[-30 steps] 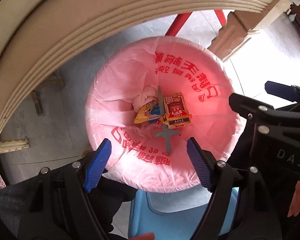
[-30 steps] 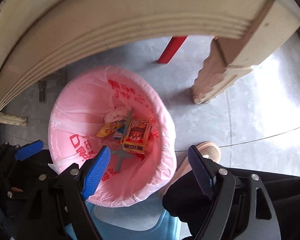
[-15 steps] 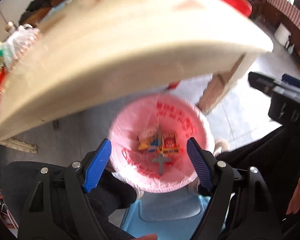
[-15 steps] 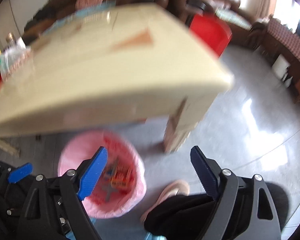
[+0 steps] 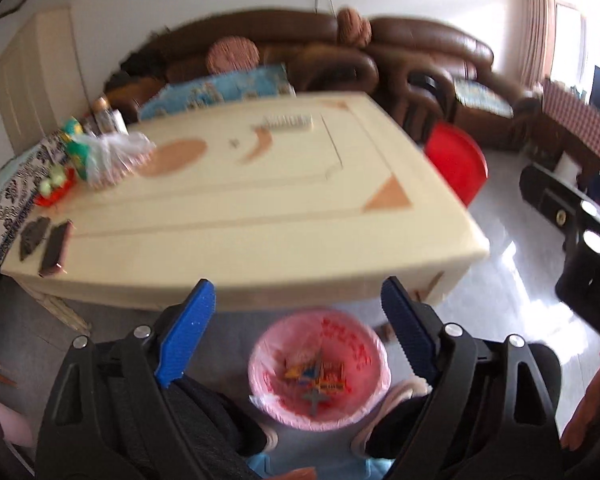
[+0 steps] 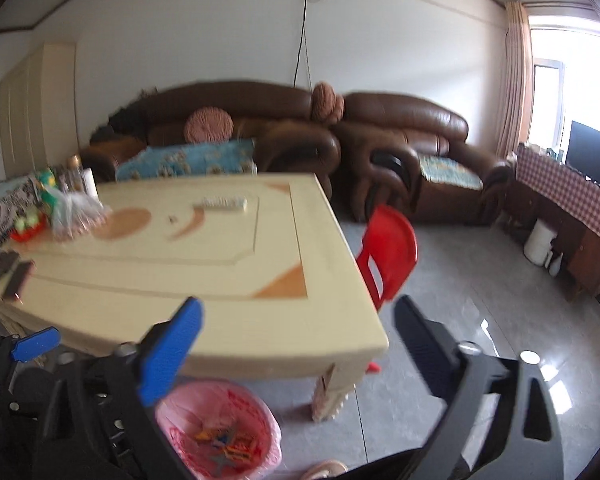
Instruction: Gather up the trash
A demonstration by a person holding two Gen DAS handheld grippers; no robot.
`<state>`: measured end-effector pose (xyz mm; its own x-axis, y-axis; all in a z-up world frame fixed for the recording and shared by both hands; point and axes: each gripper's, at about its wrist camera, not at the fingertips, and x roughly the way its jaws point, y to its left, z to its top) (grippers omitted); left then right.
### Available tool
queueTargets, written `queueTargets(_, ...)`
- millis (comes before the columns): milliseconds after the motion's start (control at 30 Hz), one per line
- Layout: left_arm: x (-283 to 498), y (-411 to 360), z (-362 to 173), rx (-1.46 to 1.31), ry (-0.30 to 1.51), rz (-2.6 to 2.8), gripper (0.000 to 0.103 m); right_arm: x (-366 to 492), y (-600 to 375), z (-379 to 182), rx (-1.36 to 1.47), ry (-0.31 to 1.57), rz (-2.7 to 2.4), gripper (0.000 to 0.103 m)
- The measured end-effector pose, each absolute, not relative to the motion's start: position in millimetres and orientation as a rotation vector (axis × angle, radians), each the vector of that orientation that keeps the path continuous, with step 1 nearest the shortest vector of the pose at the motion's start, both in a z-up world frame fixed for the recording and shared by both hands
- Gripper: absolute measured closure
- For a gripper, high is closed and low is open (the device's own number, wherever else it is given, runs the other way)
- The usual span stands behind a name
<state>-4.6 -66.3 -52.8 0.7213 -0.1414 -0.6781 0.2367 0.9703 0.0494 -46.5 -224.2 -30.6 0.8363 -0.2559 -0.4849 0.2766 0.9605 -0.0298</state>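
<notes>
Now both grippers, left gripper (image 5: 296, 332) and right gripper (image 6: 300, 344), are hanging empty, jaws just widening; wrappers are sitting in the pink-lined round bin (image 5: 319, 368) below the cream table (image 5: 236, 200), so blurred framing is risking a misjudged reach.

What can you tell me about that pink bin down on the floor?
The bin is round, lined with a thin pink plastic bag printed with red characters, its edge folded over the rim. It stands upright on the grey floor beside the table's leg. Inside lie colourful wrappers and a grey cross-shaped piece. Nothing grips it.
</notes>
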Motion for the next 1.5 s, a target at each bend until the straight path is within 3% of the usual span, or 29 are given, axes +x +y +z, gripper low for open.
queueTargets(200,-21,-59,-14,0.111,0.638,-0.191,0.014,-69,-206,7,0.037,0.423,-0.275,0.007)
queueTargets(500,-29,-52,0,0.09,0.607,-0.175,0.013,-87,-191,29,0.021,0.363,-0.285,0.007)
queueTargets(1500,-31,-47,-1,0.081,0.608,-0.172,0.013,-87,-185,31,0.008,0.362,-0.278,0.007)
